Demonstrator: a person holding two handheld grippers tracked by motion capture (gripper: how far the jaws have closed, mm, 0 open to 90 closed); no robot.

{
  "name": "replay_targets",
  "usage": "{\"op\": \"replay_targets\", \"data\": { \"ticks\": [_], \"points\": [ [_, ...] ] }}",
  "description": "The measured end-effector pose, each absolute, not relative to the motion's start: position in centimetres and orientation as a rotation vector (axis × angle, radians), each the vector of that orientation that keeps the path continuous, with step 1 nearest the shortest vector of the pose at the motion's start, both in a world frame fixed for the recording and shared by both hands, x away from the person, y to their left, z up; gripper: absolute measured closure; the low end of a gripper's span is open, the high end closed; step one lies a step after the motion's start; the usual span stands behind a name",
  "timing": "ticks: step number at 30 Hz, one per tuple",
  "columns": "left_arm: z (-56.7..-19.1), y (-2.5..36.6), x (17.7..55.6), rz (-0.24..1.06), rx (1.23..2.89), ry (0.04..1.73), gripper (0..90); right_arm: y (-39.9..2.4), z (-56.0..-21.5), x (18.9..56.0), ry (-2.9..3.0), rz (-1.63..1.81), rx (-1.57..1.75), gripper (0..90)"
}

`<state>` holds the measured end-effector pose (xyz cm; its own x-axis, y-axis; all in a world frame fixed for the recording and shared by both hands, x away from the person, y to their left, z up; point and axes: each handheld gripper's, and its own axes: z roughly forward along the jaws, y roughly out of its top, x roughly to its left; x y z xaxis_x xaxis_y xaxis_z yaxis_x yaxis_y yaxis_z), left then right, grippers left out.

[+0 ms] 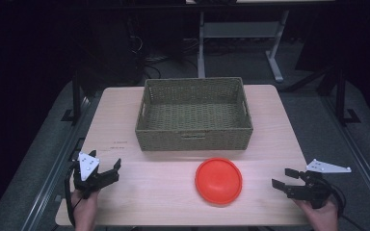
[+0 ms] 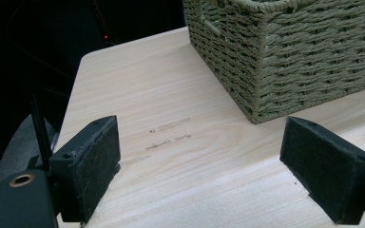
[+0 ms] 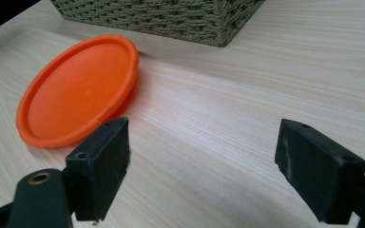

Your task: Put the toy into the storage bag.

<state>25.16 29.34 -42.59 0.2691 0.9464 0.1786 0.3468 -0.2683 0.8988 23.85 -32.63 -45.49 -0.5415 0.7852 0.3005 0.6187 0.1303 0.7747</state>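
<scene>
Orange disc (image 1: 218, 181) lies flat on the table (image 1: 164, 192) before the basket (image 1: 194, 134), probably light, stiff, slick plastic; pinch its raised rim. Both hand-held grippers, left (image 1: 117, 166) and right (image 1: 282, 178), gape empty.

We look down on a pale wooden table (image 1: 125, 120) in a darkened room, lit from above. Beyond its far edge stands a white metal frame (image 1: 241, 33) on grey floor (image 1: 318, 110); cables (image 1: 149, 62) trail in shadow past the far left corner. Black rails (image 1: 53, 168) flank both sides.
</scene>
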Motion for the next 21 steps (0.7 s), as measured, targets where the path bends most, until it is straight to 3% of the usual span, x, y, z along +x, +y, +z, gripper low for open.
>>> {"op": "replay_targets", "data": {
  "ticks": [21],
  "points": [
    [-42.5, 29.2, 25.0, 1.006, 1.763, 1.168, 12.7, -30.2, -44.5, 23.8, 2.280, 1.396, 1.309, 17.9]
  ]
}}
